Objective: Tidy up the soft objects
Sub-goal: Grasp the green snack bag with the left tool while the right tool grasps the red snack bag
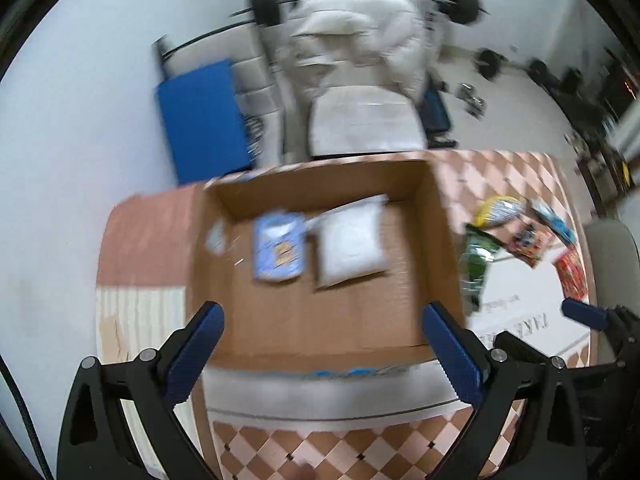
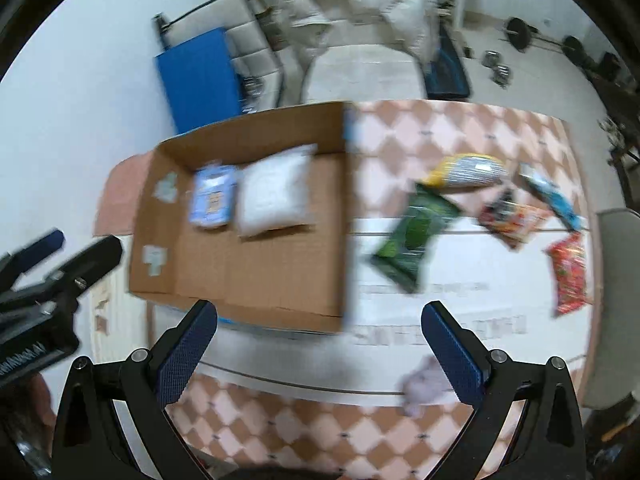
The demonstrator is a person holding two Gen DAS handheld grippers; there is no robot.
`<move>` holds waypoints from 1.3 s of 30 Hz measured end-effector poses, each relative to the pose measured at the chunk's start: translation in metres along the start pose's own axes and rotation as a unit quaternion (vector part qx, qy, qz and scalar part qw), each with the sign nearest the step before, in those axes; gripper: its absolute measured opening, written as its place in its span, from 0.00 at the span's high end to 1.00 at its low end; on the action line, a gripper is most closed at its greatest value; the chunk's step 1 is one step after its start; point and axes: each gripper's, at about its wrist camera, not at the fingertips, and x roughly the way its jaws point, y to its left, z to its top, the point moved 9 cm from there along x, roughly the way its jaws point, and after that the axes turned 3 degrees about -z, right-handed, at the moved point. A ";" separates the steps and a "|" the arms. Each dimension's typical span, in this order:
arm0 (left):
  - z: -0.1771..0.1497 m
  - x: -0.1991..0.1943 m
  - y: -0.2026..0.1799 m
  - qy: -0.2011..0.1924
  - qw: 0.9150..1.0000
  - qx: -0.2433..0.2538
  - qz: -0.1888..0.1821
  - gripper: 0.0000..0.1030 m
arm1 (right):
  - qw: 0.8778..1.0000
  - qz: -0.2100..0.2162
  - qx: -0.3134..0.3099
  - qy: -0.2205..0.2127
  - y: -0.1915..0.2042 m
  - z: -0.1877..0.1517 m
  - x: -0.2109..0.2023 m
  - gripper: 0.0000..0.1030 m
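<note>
An open cardboard box (image 1: 436,216) (image 2: 160,256) lies on the checkered table. Inside it are a white pouch (image 1: 352,240) (image 2: 276,196) and a light blue packet (image 1: 278,248) (image 2: 212,200). To the right of the box on the table lie a green packet (image 2: 412,240) (image 1: 476,260), a yellow-and-silver packet (image 2: 464,172) (image 1: 498,210), an orange-black packet (image 2: 510,216), a blue packet (image 2: 552,194) and a red packet (image 2: 570,276). My left gripper (image 1: 324,320) is open and empty above the box's near edge. My right gripper (image 2: 320,320) is open and empty above the table's near side.
A small pale purple object (image 2: 424,384) lies near my right gripper's right finger. A white chair (image 1: 368,120) with a pale jacket stands behind the table, a blue mat (image 1: 204,120) leans at the wall, and barbell weights (image 2: 520,32) lie on the floor. Both views are motion-blurred.
</note>
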 end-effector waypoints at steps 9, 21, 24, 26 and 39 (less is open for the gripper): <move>0.039 0.109 -0.170 0.123 0.979 0.160 -0.024 0.02 | 0.987 -0.113 0.111 0.038 -0.232 -0.006 0.014 0.00; 0.009 0.254 -0.224 0.276 0.936 0.216 0.037 0.02 | 0.972 -0.127 0.148 0.129 -0.385 -0.013 0.108 0.00; 0.005 0.261 -0.233 0.292 0.932 0.211 0.029 0.02 | 0.972 -0.119 0.143 0.142 -0.397 -0.012 0.127 0.00; 0.000 0.263 -0.239 0.307 0.932 0.190 0.007 0.02 | 0.972 -0.107 0.144 0.154 -0.400 -0.012 0.137 0.00; -0.016 0.259 -0.239 0.305 0.945 0.113 -0.026 0.65 | 0.967 -0.085 0.159 0.178 -0.397 -0.024 0.163 0.48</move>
